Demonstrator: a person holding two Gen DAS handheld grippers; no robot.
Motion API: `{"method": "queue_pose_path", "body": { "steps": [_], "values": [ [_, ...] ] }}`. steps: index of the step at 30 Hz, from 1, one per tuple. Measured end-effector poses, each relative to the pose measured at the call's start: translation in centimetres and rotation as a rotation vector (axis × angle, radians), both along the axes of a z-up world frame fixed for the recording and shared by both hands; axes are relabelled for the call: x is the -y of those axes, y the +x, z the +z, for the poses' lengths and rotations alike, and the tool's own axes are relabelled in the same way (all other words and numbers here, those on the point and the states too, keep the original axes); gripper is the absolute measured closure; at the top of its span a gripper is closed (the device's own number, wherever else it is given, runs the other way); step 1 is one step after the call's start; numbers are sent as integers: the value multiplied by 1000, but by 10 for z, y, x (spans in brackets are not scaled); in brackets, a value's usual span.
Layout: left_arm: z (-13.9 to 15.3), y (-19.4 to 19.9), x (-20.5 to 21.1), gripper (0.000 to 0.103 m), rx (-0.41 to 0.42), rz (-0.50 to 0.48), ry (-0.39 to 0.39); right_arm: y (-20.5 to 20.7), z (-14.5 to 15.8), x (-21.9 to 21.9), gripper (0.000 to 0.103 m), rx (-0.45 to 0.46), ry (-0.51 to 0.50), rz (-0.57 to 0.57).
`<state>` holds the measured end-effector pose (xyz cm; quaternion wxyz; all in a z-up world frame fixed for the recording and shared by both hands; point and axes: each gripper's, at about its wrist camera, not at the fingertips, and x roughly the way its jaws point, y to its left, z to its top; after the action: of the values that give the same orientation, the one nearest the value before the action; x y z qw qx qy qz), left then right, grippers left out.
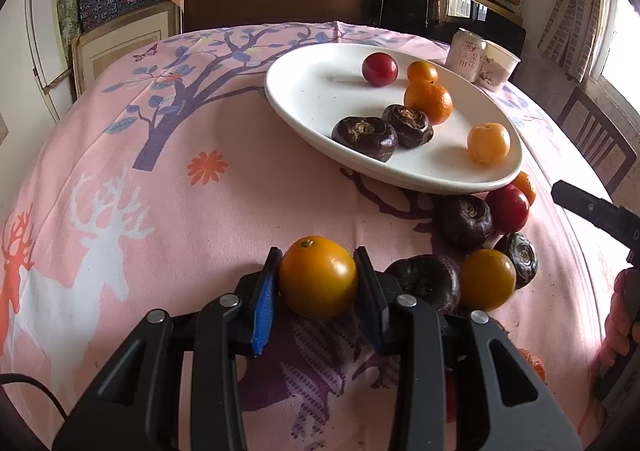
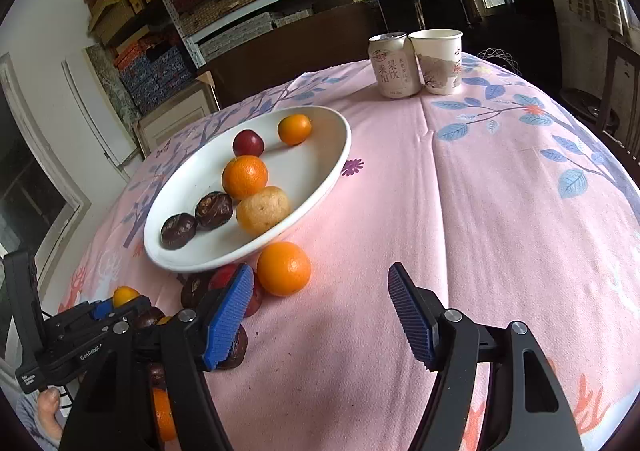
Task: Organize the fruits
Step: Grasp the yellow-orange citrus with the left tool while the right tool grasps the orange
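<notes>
Left gripper (image 1: pixel 316 279) clamped on round yellow-orange fruit (image 1: pixel 318 277), on pink patterned tablecloth (image 1: pixel 224 219) near white oval plate (image 1: pixel 304 99); right gripper (image 2: pixel 320 315) jaws apart, empty

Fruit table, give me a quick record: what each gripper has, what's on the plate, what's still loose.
left gripper: shut on yellow-orange fruit
right gripper: open, holding nothing
white plate: six fruits: one red, three orange or yellow, two dark brown
loose on tablecloth: cluster of dark, red and orange fruits beside the plate
</notes>
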<state>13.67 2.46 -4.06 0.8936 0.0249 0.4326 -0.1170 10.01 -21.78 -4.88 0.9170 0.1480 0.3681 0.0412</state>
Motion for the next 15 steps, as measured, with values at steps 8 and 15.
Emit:
{"method": "queue_pose_path", "body": {
  "steps": [8,15],
  "values": [
    [-1,1,0,67,1,-1,7,11,-10,-9,53,-32,-11,32],
    [-2,4,-2,67,-10,-3,-17,23,-15,-9,56,-41,51,48]
  ]
}}
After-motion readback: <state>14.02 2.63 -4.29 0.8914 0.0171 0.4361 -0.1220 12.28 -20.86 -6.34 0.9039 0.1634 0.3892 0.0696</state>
